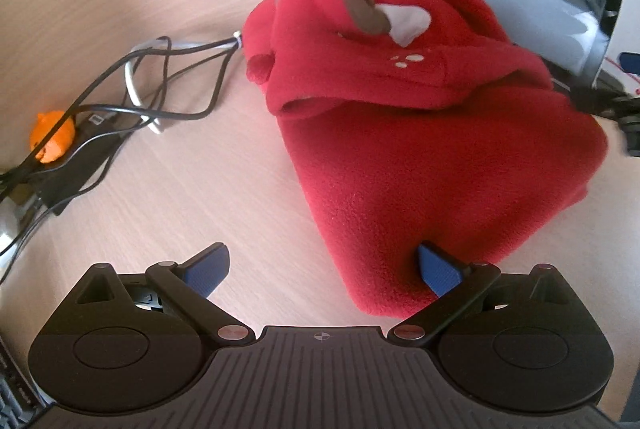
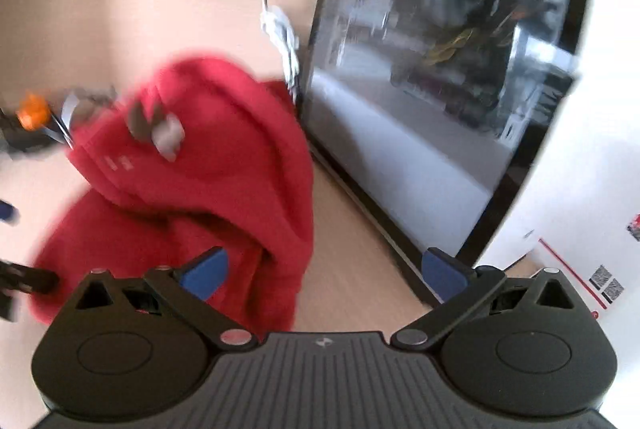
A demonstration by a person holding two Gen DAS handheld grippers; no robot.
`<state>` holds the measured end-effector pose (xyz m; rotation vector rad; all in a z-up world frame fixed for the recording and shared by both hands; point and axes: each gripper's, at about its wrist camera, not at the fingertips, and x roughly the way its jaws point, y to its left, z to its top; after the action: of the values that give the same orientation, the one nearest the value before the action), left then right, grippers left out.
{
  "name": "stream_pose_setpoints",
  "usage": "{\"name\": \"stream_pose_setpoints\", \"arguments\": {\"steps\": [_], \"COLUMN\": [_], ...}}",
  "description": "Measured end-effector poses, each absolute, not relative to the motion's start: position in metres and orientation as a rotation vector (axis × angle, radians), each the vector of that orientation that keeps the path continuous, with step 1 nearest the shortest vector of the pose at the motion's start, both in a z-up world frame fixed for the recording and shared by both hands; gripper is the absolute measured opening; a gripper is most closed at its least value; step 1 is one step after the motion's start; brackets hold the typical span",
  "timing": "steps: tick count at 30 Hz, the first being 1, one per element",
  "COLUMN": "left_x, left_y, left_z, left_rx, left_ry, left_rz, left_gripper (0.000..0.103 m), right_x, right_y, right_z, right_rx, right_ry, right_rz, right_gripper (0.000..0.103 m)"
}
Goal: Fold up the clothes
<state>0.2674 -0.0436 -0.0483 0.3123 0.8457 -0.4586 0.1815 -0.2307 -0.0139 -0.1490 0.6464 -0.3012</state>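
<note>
**Left wrist: red fleece ahead of two spread grippers**

Left wrist view shows the left gripper (image 1: 324, 271) released, its right blue pad against the near hem of the red fleece garment (image 1: 420, 149), which lies bunched on the pale wood-grain surface (image 1: 160, 189). No writing is legible. The right gripper (image 2: 324, 271) is also spread wide, empty, beside a glass-sided computer case (image 2: 440, 69). Tangled cables (image 1: 160, 81) lie left.
</note>
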Motion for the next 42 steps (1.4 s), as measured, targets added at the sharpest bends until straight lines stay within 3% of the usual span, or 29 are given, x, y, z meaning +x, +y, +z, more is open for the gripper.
{"name": "stream_pose_setpoints", "arguments": {"steps": [4,10,16,22,42], "left_x": [0.271,0.28,0.294,0.314,0.377], "left_y": [-0.046,-0.03,-0.009,-0.001,0.013], "left_z": [-0.047,-0.032,0.006,0.017,-0.006], "left_rx": [0.342,0.285,-0.038,-0.112,-0.323], "left_ry": [0.853,0.846,0.761,0.715,0.751], "left_rz": [-0.462,-0.45,-0.69,-0.648,-0.612], "left_gripper": [0.102,0.101,0.101,0.101,0.101], "right_x": [0.195,0.192,0.234,0.318,0.329], "right_y": [-0.243,-0.267,-0.275,-0.28,-0.262], "right_z": [-0.039,0.002,0.035,-0.013,-0.013], "right_rx": [-0.138,0.098,0.314,0.484,0.326], "right_ry": [0.733,0.749,0.645,0.831,0.814], "right_rz": [-0.271,-0.014,0.176,0.219,0.198], "right_gripper": [0.103,0.103,0.103,0.103,0.103]}}
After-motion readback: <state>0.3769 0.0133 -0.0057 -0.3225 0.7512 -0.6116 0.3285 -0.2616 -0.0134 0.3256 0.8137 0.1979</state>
